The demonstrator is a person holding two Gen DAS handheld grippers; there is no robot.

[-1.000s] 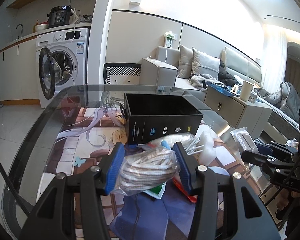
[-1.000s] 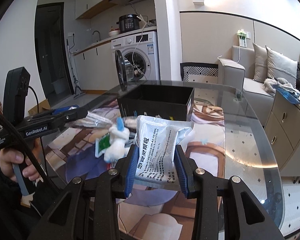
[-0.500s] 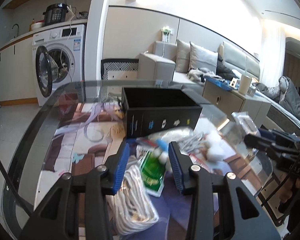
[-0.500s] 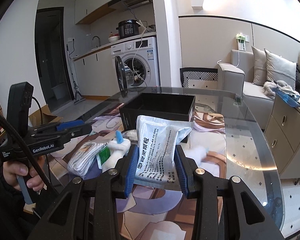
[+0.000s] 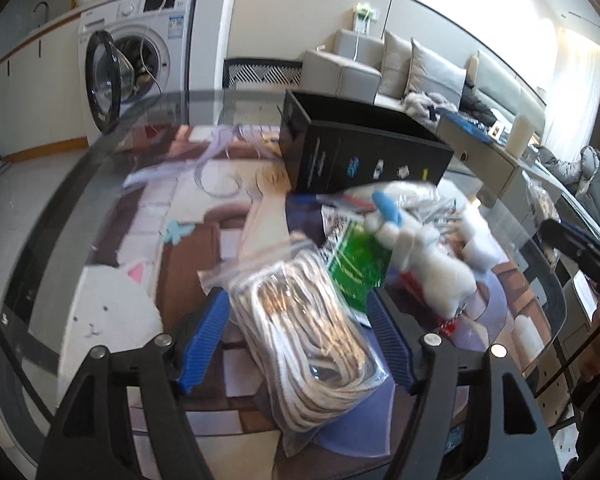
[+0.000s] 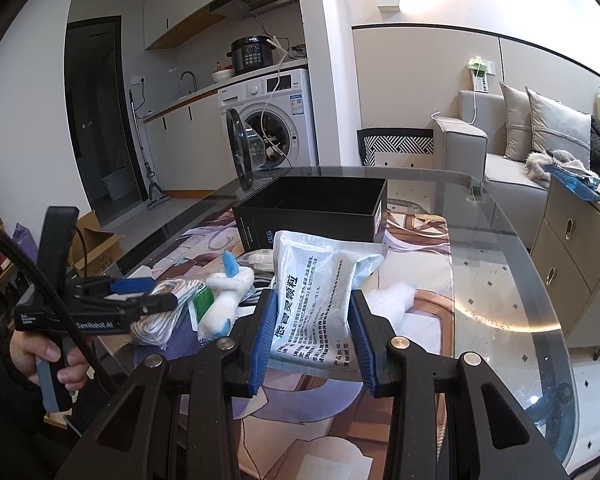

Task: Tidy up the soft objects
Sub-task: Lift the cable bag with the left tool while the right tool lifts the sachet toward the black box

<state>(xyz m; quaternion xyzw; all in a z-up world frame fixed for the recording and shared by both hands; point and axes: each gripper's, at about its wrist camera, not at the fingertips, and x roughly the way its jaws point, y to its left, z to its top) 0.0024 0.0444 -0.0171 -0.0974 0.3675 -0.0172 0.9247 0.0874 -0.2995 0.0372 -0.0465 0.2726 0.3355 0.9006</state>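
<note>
Roughly, left to right:

Left hand-held gripper [image 5: 298, 336]: jaws wide, straddling the bagged rope without pinching it, so holding nothing.

Bagged rope [image 5: 304, 328]: one clear zip bag of coiled whitish cord, lying on the worktop [image 5: 60, 216] between the left pads, near edge of the pile.

Green packet [image 5: 354, 264]: one, flat, partly under the rope bag and the plush.

Plush toy [image 5: 428, 256]: one, white with a blue ear (blurred in the left wrist view, clearer in the right at [image 6: 224, 300]), lying on the pile just right of the green packet.

Other clutter: clear-wrapped bits behind the plush, too smeared to count; one white fluffy wad [image 6: 394, 300] on the mat [image 6: 416, 236].

Black box [image 6: 312, 210]: one, open top, standing beyond the pile; the part of its inside that shows looks empty.

Right hand-held gripper [image 6: 312, 336]: closed on the silver pouch, pads pressing both its sides.

Silver pouch [image 6: 320, 284]: one, printed foil sachet, held upright above the worktop, short of the box.

Progress: early, in my judgement. Nothing visibly in the box; one item in grasp (pouch), rope bag lined up for a grab, plush, green packet and wad untouched.

Left to do: presumably move everything soft into the box, pouch likely first.
</note>
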